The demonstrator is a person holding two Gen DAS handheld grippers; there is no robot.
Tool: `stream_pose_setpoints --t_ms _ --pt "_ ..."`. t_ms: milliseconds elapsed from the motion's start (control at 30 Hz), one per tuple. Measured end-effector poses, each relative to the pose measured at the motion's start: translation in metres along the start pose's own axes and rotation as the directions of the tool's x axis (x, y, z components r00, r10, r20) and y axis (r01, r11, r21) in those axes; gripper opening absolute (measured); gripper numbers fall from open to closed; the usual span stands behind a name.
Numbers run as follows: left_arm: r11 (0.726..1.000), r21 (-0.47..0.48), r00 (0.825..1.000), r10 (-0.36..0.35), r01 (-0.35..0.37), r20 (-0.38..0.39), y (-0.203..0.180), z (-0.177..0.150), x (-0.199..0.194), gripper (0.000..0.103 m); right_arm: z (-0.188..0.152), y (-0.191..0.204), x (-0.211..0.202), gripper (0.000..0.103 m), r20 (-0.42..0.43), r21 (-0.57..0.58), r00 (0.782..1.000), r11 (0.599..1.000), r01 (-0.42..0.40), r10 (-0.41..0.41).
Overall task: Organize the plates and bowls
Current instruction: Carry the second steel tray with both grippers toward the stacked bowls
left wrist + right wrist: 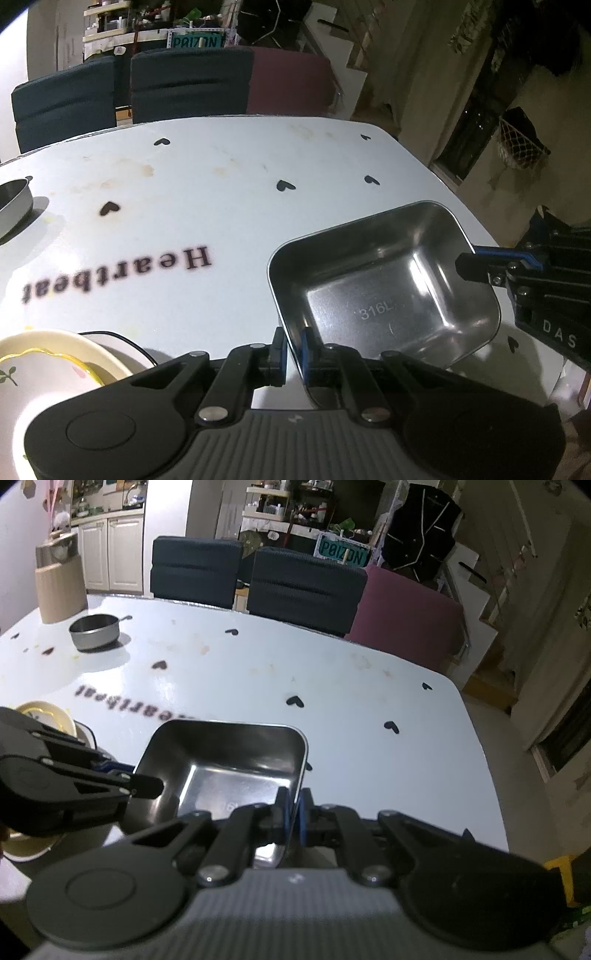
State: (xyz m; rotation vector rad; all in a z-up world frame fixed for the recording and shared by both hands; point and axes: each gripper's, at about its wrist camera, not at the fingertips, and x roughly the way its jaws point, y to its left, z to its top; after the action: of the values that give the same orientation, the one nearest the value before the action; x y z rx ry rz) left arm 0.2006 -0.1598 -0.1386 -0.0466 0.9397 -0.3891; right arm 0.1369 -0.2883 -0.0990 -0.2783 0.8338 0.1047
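Above the near right part of the white table point(221, 206), a rectangular steel tray point(380, 291) hangs tilted, clear of the tabletop, with both grippers clamped on its rim. Its shiny inside faces the cameras and a small stamped mark shows on its floor. At the tray's near left corner, the left gripper point(293, 352) has its two blue-padded fingers pressed together on the thin wall, one pad inside and one outside. On the opposite side, the right gripper point(294, 814) pinches the rim the same way, its jaws closed on the metal edge; in the left wrist view it reaches in from the right edge of the picture. Just left of the tray, near the table's front edge, sits a cream plate point(55, 363) with a wavy yellow rim and a small leaf pattern, stacked on a white dish. Well apart, toward the far left of the table, stands a small round steel bowl point(94, 631). Black hearts and dark lettering are printed on the tabletop, which also carries some brownish stains. Beyond the far edge stand two dark chairs point(306, 587) and a maroon seat point(406, 624)
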Motion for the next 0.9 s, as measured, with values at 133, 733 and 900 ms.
stream_pose_setpoints --t_ms 133,733,900 --pt "1.0 0.019 1.0 0.005 -0.005 -0.016 -0.002 -0.001 0.004 0.01 -0.002 -0.001 0.004 0.006 -0.024 -0.009 1.0 1.0 -0.002 0.002" --pt "0.997 0.074 0.999 0.023 -0.021 -0.03 -0.009 -0.006 0.011 0.014 -0.002 -0.003 0.039 0.008 -0.171 -0.035 0.985 0.999 -0.019 0.013" --pt "0.997 0.073 0.999 0.025 -0.022 -0.04 -0.008 -0.006 0.013 0.015 -0.004 -0.004 0.048 0.009 -0.209 -0.016 0.977 0.999 -0.039 0.035"
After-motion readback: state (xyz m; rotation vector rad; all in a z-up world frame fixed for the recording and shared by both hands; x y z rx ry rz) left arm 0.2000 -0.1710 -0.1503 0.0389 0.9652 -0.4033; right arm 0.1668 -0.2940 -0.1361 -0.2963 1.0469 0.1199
